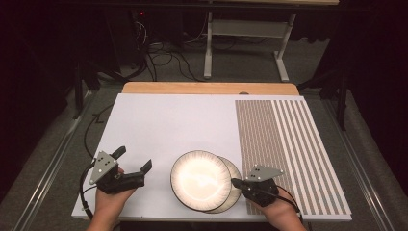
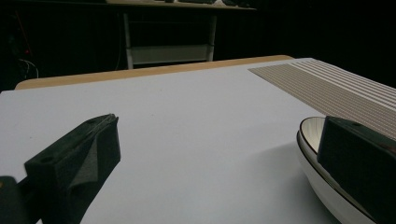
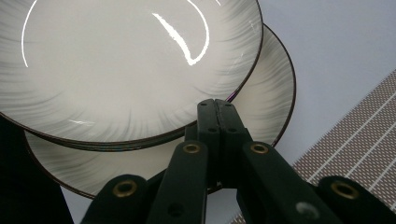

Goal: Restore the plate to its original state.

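My right gripper (image 3: 215, 105) is closed, tips over the lower plate (image 3: 261, 88) at the upper plate's (image 3: 116, 60) 5 o'clock rim; left gripper (image 1: 133, 160) gapes empty.

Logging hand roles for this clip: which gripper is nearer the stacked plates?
Right. The right gripper, jaws shut, has its tip at the right rim of the stacked plates. The left gripper, jaws open, sits apart to their left.
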`<state>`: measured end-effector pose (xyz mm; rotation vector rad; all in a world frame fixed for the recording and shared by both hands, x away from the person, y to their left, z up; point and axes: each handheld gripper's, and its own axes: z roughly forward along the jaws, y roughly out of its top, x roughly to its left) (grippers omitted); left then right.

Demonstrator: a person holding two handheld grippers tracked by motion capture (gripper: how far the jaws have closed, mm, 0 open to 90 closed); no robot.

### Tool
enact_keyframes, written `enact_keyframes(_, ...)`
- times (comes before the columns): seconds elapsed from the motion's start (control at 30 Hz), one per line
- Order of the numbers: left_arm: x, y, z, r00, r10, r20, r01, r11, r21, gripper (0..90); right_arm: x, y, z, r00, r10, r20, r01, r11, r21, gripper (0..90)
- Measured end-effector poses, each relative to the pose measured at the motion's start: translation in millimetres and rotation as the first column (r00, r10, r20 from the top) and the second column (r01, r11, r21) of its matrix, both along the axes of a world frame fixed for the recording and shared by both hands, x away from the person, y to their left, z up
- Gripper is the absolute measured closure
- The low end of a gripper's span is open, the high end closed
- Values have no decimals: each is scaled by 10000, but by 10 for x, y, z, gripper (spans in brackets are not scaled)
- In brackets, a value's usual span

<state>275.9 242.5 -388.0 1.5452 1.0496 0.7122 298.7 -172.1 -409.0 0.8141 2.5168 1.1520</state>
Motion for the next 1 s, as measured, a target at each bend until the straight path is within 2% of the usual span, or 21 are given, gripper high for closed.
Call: enact_keyframes(1.0, -1, -4, 1, 10000, 5, 1, -5, 10000, 79, 2, -12, -12, 20, 10000, -23, 38, 23, 10000, 51, 900)
